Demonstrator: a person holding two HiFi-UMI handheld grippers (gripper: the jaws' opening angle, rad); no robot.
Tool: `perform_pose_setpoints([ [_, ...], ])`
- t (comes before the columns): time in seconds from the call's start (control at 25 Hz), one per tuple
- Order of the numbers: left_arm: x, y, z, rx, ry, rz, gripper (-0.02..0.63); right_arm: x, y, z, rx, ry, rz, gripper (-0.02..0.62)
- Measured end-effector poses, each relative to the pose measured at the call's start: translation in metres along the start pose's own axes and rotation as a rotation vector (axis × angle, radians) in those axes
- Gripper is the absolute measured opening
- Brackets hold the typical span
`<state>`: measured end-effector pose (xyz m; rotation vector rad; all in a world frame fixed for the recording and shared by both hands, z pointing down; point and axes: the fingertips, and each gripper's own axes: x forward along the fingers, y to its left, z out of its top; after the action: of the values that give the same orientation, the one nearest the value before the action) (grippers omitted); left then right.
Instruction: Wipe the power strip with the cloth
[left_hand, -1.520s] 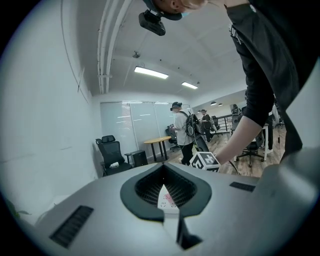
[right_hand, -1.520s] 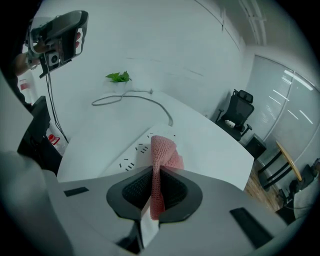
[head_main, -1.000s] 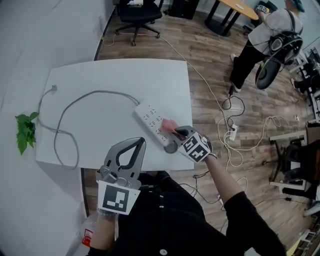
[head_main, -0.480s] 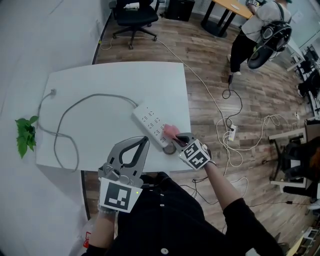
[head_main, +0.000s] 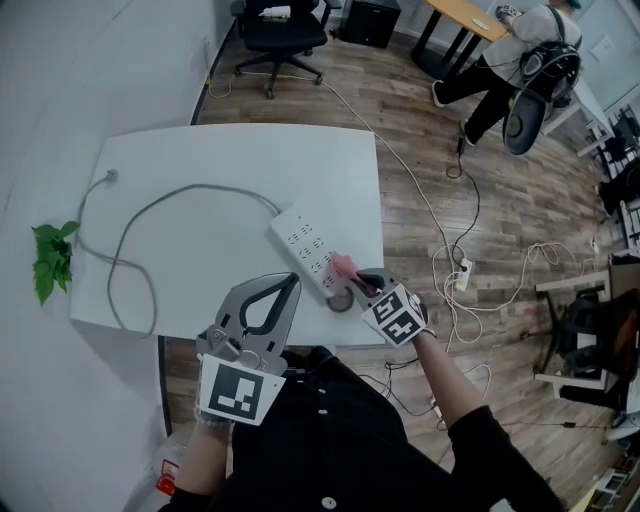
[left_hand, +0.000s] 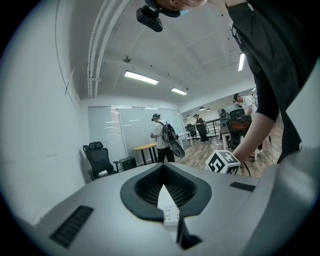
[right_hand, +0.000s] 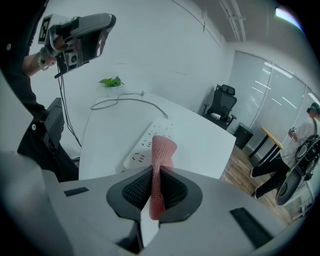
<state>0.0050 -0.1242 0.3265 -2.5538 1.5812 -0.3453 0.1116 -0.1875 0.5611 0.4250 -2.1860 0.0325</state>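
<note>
A white power strip lies slantwise on the white table, near its front right corner. My right gripper is shut on a pink cloth, which rests on the near end of the strip. In the right gripper view the cloth stands pinched between the jaws, with the power strip just beyond it. My left gripper is shut on nothing and held up off the table's front edge, left of the strip. The left gripper view shows the power strip through the gap below its tips.
The strip's grey cable loops across the table to its left edge. A green plant sits past that edge. A small grey round object lies by the strip's near end. Behind are an office chair, loose floor cables and a person.
My right gripper has slid the cloth a little along the strip toward its near end. The left gripper has barely moved. The person at the back has stepped along.
</note>
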Motion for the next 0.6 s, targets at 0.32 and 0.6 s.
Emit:
perform_pose_setpoints([
  [0.32,-0.006,0.006,0.000,0.000,-0.006,0.038,0.014,-0.020,-0.029,0.050,-0.101,-0.085,-0.049,0.049],
  [0.6,-0.021,0.017,-0.002,-0.006,0.010,0.110,0.014,-0.007,-0.045,0.108,-0.228,-0.140,-0.040,0.051],
])
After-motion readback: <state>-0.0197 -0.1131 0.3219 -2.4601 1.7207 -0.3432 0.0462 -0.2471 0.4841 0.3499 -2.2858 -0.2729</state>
